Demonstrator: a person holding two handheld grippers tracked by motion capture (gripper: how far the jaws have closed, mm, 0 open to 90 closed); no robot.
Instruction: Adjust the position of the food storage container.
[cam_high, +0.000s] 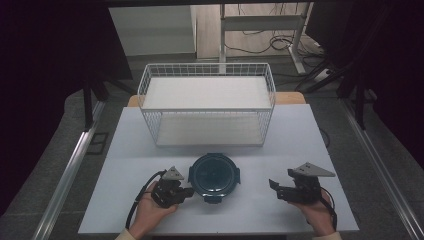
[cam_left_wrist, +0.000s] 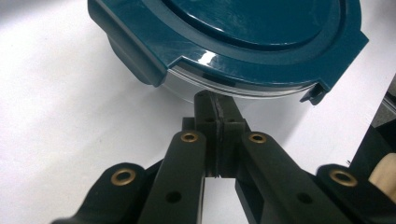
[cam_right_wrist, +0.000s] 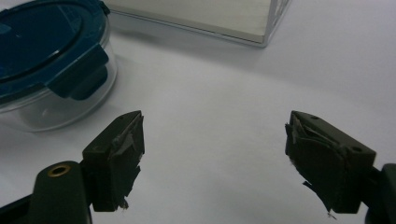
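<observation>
A round clear container with a dark teal clip-on lid sits on the white table near the front middle. My left gripper rests just left of it, shut with nothing between its jaws. In the left gripper view its closed tips point at the container just under the lid's rim. My right gripper is held to the container's right, apart from it, open and empty. In the right gripper view the container lies at the upper left, beyond the open pads.
A white wire basket with a pale bottom stands behind the container at the table's back middle; its corner shows in the right gripper view. Bare white table lies between the container and the right gripper. Dark floor and metal rails flank the table.
</observation>
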